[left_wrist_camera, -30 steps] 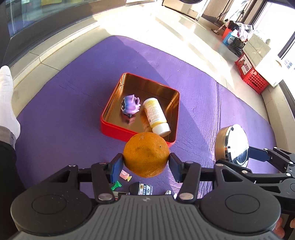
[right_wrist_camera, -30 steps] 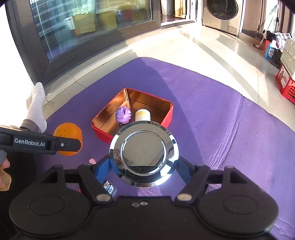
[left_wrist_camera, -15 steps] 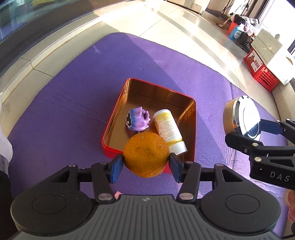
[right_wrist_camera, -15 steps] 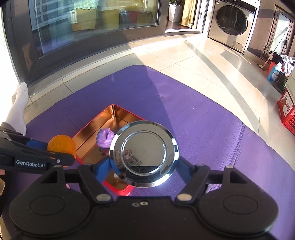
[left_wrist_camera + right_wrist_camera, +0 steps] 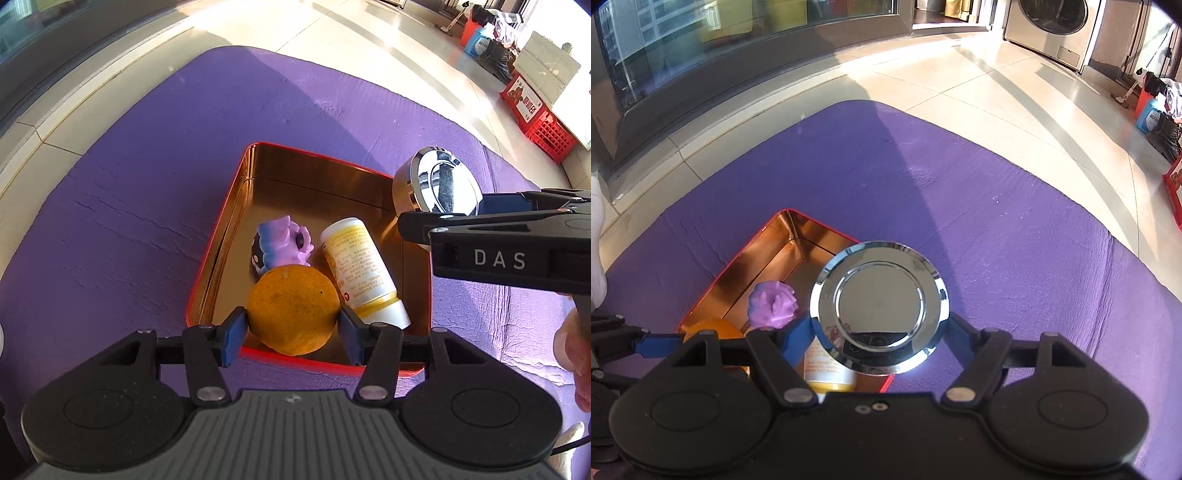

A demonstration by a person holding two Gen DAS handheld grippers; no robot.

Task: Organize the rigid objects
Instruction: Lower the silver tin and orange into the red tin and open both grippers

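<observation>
Two loads are in your hands at once, so set them down one at a time. Your left gripper (image 5: 293,330) has its blue pads pressed on either side of a round, dimpled orange fruit (image 5: 293,308), which hangs over the near end of the red rectangular tin with the gold lining (image 5: 218,254). Lower it straight into the bare gold floor at the near left corner; whether it already touches the floor I cannot tell. Just beyond it lie a purple and blue plastic toy figure (image 5: 282,245) and a white and yellow cylindrical bottle (image 5: 360,269) on its side, so keep the fruit clear of both and let the pads part only once it rests, since a round thing is likely to roll.

Your right gripper (image 5: 881,328) is clamped across a shiny chrome round disc with a gold side band (image 5: 879,306), poised over the tin's right side above the bottle. Aim it for the empty far half of the tin, on the purple mat (image 5: 997,240), and lay it flat.
</observation>
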